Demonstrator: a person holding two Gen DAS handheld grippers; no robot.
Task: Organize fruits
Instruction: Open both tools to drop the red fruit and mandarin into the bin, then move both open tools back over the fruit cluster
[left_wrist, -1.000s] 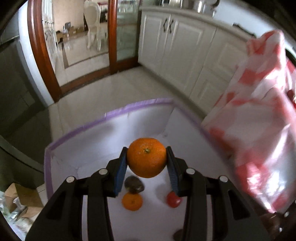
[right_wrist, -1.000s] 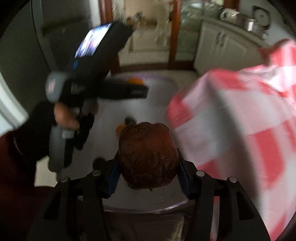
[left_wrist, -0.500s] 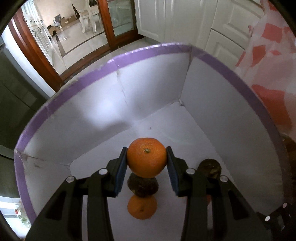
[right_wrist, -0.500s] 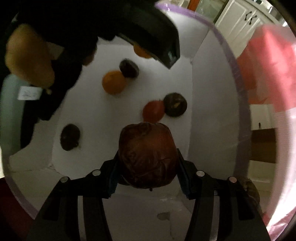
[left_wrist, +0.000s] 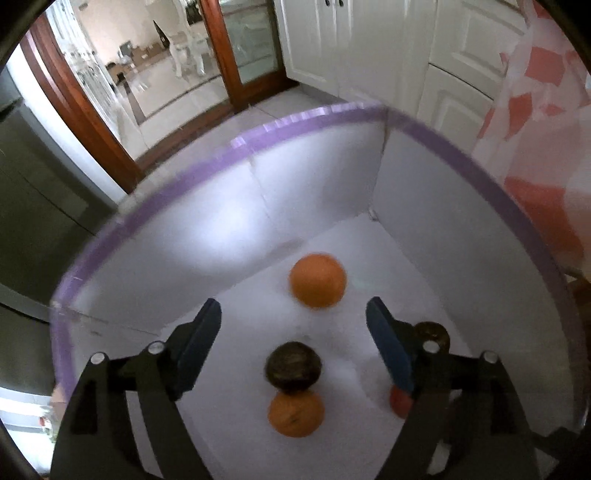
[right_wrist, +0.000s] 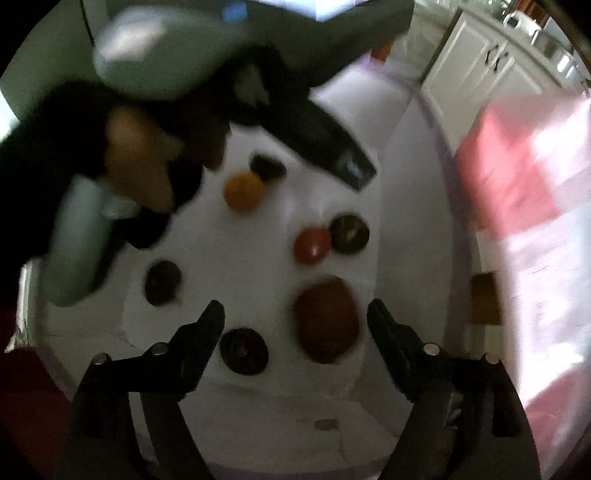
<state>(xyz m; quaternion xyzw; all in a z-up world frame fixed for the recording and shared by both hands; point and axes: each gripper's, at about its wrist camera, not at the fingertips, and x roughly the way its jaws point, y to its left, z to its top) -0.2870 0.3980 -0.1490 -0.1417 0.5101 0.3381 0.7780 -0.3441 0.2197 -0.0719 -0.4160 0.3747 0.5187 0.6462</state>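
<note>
The fruits lie scattered on the white floor of a purple-rimmed box (left_wrist: 280, 125), which serves as the landmark here. The box is the largest thing in view, its white walls rising around the floor, with a red-and-white checked cloth (left_wrist: 535, 192) just outside its right wall.

Above the box floor hang both tongs. The left gripper (left_wrist: 293, 325) has just been opening and now stands released, nothing between its blue pads. The right gripper (right_wrist: 295, 317) has likewise just been opening and is released; the big reddish-brown fruit (right_wrist: 327, 319) shows between its spread jaws but lower down, on the box floor near the right wall, and the pads do not press on it. In the right wrist view a person's hand (right_wrist: 136, 162) grips the handle of the other tool over the box's left part.

On the box floor, in the left wrist view, a blurred orange (left_wrist: 317, 280) sits nearest the far wall, free of the left gripper's fingers. Nearer the camera a dark round fruit (left_wrist: 293, 365) touches a second orange (left_wrist: 295, 410). By the right wall, partly hidden behind the left gripper's right finger, are another dark fruit (left_wrist: 436, 330) and a small red fruit (left_wrist: 400, 404). The right wrist view adds two more dark fruits (right_wrist: 162, 282) on the floor's near-left part.
</note>
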